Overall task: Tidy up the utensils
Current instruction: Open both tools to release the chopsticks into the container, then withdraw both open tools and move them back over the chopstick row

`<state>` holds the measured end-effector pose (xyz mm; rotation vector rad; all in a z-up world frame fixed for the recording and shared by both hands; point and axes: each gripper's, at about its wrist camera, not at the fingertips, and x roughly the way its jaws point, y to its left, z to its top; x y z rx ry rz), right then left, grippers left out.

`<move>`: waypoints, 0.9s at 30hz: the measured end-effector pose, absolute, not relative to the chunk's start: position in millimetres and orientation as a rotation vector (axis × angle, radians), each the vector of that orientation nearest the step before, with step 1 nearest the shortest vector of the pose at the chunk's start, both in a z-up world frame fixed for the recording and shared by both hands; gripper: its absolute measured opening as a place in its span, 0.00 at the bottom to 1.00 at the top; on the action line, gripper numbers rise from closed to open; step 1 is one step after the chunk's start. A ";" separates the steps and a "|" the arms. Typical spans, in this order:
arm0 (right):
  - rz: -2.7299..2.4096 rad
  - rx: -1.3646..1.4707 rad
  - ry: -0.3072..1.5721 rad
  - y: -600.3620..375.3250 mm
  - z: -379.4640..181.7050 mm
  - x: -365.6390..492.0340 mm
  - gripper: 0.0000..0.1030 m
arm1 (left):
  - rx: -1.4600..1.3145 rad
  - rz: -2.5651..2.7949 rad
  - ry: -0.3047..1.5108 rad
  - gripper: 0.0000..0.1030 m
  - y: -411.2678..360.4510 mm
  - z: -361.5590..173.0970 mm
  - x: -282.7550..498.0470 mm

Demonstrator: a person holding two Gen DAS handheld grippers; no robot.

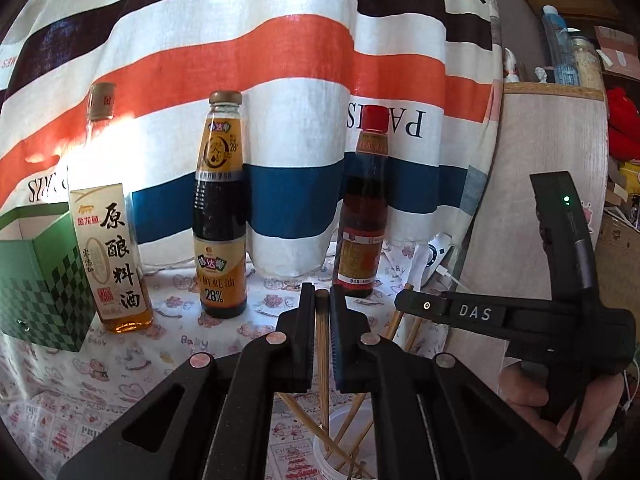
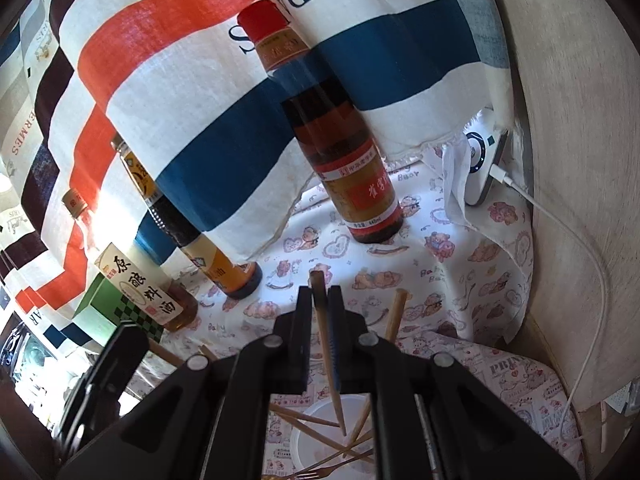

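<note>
Chopstick in our left tool: our left tool [image 1: 321, 300] is clamped on one wooden chopstick [image 1: 322, 356], the pads pressed to both its sides. Its blunt top stands just above the fingertips; the shaft runs down between them.

Chopstick in our right tool: our right tool [image 2: 320, 296] grips a second chopstick [image 2: 327, 344], the jaws nearly together around it. It hangs upright, slightly tilted, tip down.

Cup: the white cup [image 2: 320, 420] sits on the tabletop [image 2: 440, 248] directly below both tools. The right chopstick's tip is already inside its rim, as far as we can tell. In the left view the cup [image 1: 320, 452] lies just under the shaft.

Other utensils: several chopsticks lean in the cup at crossed angles, and a fork [image 2: 320, 472] lies at its lower edge.

What the move turns on: we judge both long axes are near vertical over the cup, so a straight lowering should do. The right hand looks nearer to letting go.

Risk: the leaning sticks may deflect an incoming tip.
</note>
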<state>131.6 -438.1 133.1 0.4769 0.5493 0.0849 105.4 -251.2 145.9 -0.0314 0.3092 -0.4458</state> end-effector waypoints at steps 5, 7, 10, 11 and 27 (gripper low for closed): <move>0.108 0.467 0.556 -433.4 132.6 133.6 0.15 | -0.038 -0.451 0.317 0.06 -245.3 145.5 110.2; 0.117 0.477 0.547 -433.6 133.3 132.5 0.39 | -0.038 -0.457 0.305 0.06 -242.3 147.2 107.7; 0.098 0.467 0.525 -433.1 138.4 127.0 0.46 | -0.015 -0.425 0.286 0.24 -237.3 151.6 101.1; 0.103 0.463 0.513 -432.7 141.0 124.2 0.49 | -0.006 -0.409 0.276 0.26 -233.8 154.0 97.9; 0.134 0.268 0.280 -368.1 193.6 56.3 0.69 | 0.110 -0.081 0.081 0.79 -120.0 214.4 30.2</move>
